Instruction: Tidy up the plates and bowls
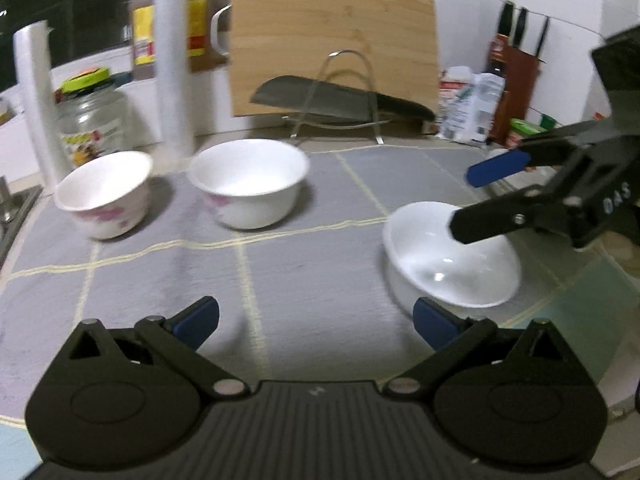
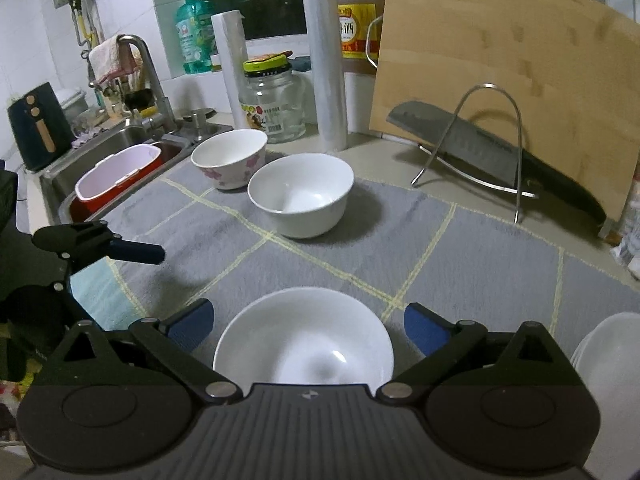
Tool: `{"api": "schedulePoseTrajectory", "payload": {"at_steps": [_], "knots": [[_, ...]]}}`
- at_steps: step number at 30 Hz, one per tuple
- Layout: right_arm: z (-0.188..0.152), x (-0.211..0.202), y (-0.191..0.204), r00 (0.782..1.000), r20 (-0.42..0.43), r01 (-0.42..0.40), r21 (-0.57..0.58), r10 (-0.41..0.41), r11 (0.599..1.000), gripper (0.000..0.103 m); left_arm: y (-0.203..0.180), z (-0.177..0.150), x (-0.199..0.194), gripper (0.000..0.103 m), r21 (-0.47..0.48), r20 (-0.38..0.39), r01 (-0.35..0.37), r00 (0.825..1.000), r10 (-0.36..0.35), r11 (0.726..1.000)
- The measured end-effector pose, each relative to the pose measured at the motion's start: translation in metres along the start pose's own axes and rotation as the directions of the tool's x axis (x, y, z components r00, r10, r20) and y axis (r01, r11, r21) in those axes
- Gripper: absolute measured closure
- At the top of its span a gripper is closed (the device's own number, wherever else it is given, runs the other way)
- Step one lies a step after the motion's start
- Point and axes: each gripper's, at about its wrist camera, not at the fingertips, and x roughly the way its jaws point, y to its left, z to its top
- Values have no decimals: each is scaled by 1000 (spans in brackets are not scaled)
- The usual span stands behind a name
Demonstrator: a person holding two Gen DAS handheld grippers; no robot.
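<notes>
Three bowls stand on the grey checked mat (image 1: 168, 280). A floral bowl (image 1: 106, 196) (image 2: 230, 158) is at the far left, next to a white bowl with a faint flower print (image 1: 248, 182) (image 2: 300, 194). A plain white bowl (image 1: 452, 256) (image 2: 304, 340) sits nearer, on the right. My right gripper (image 2: 308, 328) (image 1: 490, 196) hovers open over the plain bowl, whose rim lies between and below the blue pads. My left gripper (image 1: 316, 320) is open over bare mat, left of that bowl, with nothing between its pads. A white stack of dishes (image 2: 608, 344) shows at the right edge.
A steel sink (image 2: 120, 140) with a red-and-white tub (image 2: 120, 176) lies left of the mat. Behind the bowls stand a glass jar (image 2: 272, 104), paper rolls (image 2: 326, 60), an oil bottle (image 2: 356, 8), a cutting board (image 2: 500, 60) and a cleaver on a wire rack (image 2: 480, 148). A knife block (image 1: 516, 80) is far right.
</notes>
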Motion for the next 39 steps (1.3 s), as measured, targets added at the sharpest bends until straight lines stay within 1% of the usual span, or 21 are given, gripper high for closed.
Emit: {"api": "schedulePoseTrajectory", "payload": {"at_steps": [3,5,11,13,18,23,27,29,33,35,37,39], "knots": [[4,3,11,999,11,36,-15,-36,999,0,14,1,-3,1,3,10,-38,999,38,999],[7,5,16,999,14,47,-17,-47,999,0,22,3,-4,1,11,19,-68,997,68,998],[13,8,24,998,14,55,-54,-54,997,0,37,15,-7,1,-9,27,-65,998,65,998],[13,8,24,999,22,42,-79,-40,996,0,37,19,-7,1,-19,30,-68,997,68,998],[15,7,15,999,40,1,-144,5,990,0,27,33,-4,1,-54,23,-144,989,145,988],[19,10,4,998,51,-19,-175,28,984,0,24,48,3,1,-90,24,-182,983,185,979],[22,13,0,998,56,-23,-179,34,983,0,24,61,12,1,-97,19,-172,985,174,980],[23,15,0,998,59,-20,-177,31,984,0,26,67,16,1,-93,26,-142,989,145,986],[26,22,-1,998,59,-1,-165,11,986,0,32,78,30,1,-75,33,-104,994,107,992],[28,27,1,998,55,15,-158,-6,987,0,37,82,39,1,-52,39,-105,993,108,993],[31,31,4,998,50,40,-162,-32,986,0,43,88,48,1,-33,42,-87,995,88,996],[34,36,8,998,46,43,-163,-36,986,0,49,95,56,1,-22,45,-58,997,59,998]]}}
